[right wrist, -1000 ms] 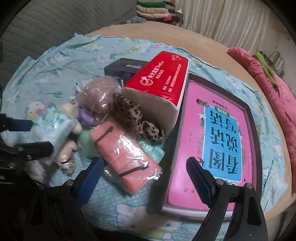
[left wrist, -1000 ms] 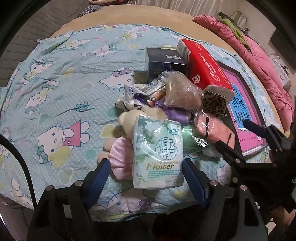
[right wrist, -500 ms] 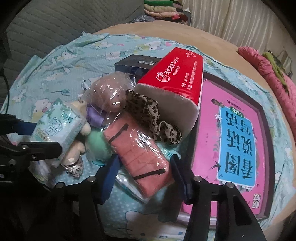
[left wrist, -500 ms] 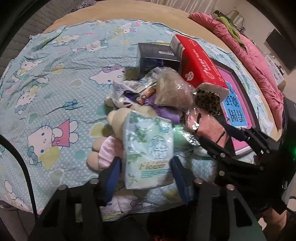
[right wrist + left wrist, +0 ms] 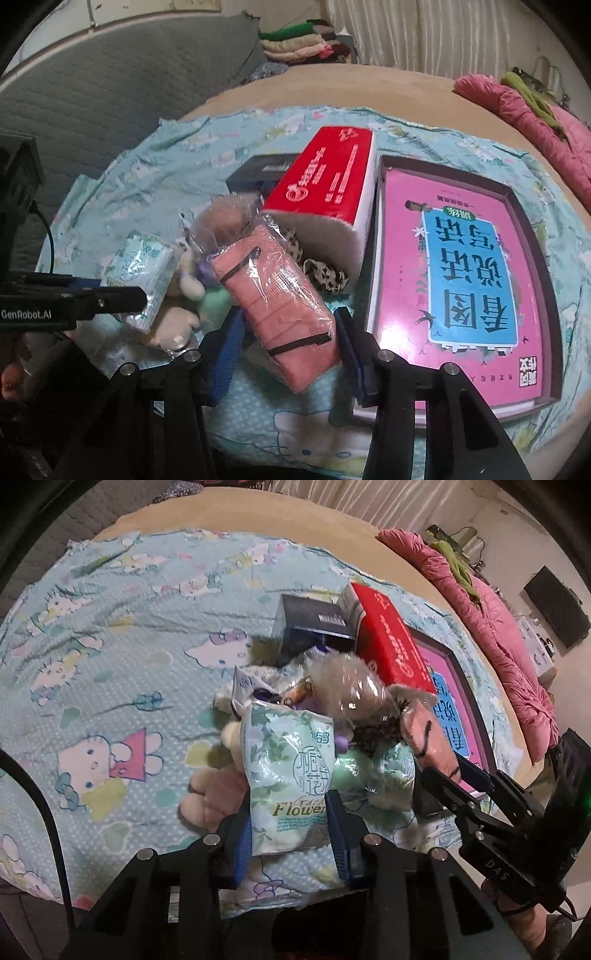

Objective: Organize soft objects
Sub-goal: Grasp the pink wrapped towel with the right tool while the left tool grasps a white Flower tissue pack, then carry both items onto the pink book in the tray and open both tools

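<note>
A pile of soft things lies on the cartoon-cat bedsheet [image 5: 110, 657]. My left gripper [image 5: 290, 830] has its jaws closing on the lower end of a green-white flower tissue pack [image 5: 288, 768], and both blue pads press its sides. The same pack [image 5: 144, 273] shows at the left of the right wrist view. My right gripper [image 5: 288, 343] is closing on a pink packet in clear wrap [image 5: 277, 295], pads against its sides. Under the pile lie a cream plush toy [image 5: 210, 794], a clear bag with a brownish lump [image 5: 347, 686] and leopard-print cloth [image 5: 325, 277].
A red tissue box [image 5: 328, 184] leans against a dark box [image 5: 314, 624] behind the pile. A pink picture-book box [image 5: 469, 266] lies to the right. A pink quilt [image 5: 498, 635] runs along the bed's far right edge. A grey headboard [image 5: 110, 92] stands at the left.
Both grippers' jaws have narrowed from wide apart onto their packs. The tissue pack and the pink packet have tilted up off the pile. The right gripper has shifted closer in.
</note>
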Demonstrator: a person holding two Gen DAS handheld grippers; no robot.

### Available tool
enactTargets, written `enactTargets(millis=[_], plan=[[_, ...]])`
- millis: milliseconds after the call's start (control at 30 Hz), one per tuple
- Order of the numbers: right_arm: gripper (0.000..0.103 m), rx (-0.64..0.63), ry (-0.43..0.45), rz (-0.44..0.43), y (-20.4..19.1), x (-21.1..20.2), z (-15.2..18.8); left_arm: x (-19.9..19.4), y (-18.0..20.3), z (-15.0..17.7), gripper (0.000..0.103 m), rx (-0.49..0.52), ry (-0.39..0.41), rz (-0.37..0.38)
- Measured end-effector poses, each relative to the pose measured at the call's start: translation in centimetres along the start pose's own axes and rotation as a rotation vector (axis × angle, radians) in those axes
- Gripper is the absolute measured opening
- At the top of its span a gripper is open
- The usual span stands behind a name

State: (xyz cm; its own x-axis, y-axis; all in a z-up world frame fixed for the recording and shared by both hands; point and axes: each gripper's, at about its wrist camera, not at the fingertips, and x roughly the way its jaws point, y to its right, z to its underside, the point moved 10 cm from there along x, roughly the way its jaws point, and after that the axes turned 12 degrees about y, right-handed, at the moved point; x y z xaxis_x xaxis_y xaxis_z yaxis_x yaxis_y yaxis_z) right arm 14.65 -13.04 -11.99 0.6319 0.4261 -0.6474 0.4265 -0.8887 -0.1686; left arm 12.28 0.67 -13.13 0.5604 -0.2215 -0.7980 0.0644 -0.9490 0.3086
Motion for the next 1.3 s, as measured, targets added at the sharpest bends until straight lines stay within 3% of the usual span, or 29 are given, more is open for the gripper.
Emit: enactTargets(millis=[300,800,1300], plan=[[0.051,0.059,0.045,0.011,0.7,-2.7,-0.6,-2.0,1.0,-0.9,0.036,0.032,0.045,0.007],[0.051,0.176,0.165,0.069,3.7,-8.9,-3.3,-4.3,6.8,-2.5,0.036,0.143,0.111,0.042],[0.051,0.383,0.245,0.213,12.0,-12.3,-2.6,-1.8,15.7,-1.9,0.036,0.282,0.100,0.137]])
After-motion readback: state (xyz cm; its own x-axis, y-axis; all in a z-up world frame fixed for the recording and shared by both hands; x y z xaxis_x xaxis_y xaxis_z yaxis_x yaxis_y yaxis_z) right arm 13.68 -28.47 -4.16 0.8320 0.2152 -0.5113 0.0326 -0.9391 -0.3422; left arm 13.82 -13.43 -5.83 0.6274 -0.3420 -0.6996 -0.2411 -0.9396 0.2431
